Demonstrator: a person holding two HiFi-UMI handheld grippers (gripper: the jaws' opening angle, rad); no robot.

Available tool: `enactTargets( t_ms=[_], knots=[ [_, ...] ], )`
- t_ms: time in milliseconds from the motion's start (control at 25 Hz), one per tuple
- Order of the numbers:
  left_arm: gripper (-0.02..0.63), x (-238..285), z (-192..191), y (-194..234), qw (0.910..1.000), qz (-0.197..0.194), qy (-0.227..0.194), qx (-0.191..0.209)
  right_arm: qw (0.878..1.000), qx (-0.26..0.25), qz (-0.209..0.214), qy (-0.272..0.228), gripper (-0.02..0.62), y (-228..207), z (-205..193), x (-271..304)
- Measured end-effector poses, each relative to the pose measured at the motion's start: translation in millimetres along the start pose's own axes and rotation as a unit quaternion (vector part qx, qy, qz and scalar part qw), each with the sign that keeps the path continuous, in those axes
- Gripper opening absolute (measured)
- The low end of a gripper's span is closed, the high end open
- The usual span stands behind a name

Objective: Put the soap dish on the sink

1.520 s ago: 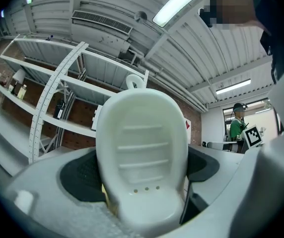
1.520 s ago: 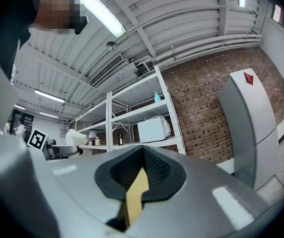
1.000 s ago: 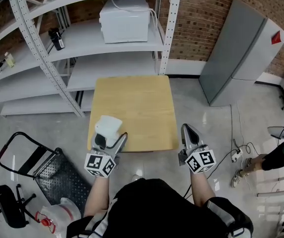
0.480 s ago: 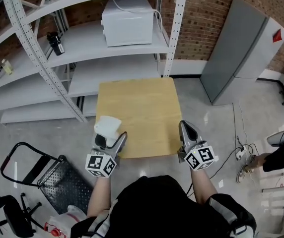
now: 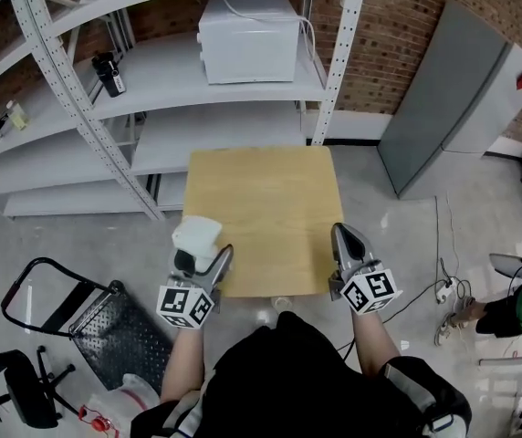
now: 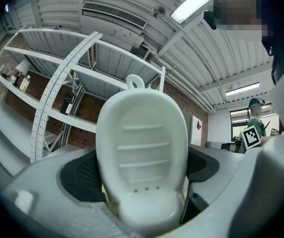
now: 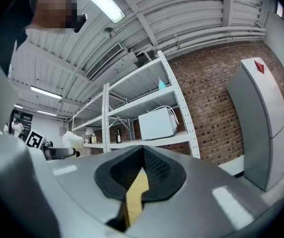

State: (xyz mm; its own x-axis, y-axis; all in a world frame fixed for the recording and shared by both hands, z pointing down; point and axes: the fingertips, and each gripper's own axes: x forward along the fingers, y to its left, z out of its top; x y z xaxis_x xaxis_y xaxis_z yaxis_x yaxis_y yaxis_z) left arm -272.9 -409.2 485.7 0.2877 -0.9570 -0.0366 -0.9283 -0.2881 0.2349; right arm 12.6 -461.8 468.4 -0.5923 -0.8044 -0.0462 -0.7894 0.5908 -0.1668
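Note:
A white soap dish [image 5: 197, 234] with ridges and three drain holes stands upright in my left gripper [image 5: 202, 252], which is shut on it over the near left corner of a wooden table [image 5: 261, 208]. In the left gripper view the soap dish [image 6: 142, 143] fills the space between the dark pads [image 6: 80, 175]. My right gripper [image 5: 344, 237] is shut with nothing in it and hovers at the table's near right corner. In the right gripper view, the pads [image 7: 154, 170] of the right gripper [image 7: 141, 175] meet. No sink is in view.
Grey metal shelving [image 5: 151, 89] with a white microwave [image 5: 247, 35] stands behind the table. A grey cabinet [image 5: 453, 99] leans at the right. A black hand cart [image 5: 69, 322] lies on the floor at the left, cables [image 5: 434, 290] at the right.
The view has shifted a little: the table and shelving sit further right and lower in frame. Both grippers hold their pose, the left still shut on the soap dish.

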Motion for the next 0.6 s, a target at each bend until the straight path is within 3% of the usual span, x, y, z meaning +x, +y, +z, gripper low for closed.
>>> enactTargets(
  t_ms=[600],
  knots=[
    [0.463,57.2,-8.9,27.1,0.9989,0.033,0.033,0.002,1.0,0.003,-0.001,0.016,0.006,-50.7,-12.7,58.3]
  ],
)
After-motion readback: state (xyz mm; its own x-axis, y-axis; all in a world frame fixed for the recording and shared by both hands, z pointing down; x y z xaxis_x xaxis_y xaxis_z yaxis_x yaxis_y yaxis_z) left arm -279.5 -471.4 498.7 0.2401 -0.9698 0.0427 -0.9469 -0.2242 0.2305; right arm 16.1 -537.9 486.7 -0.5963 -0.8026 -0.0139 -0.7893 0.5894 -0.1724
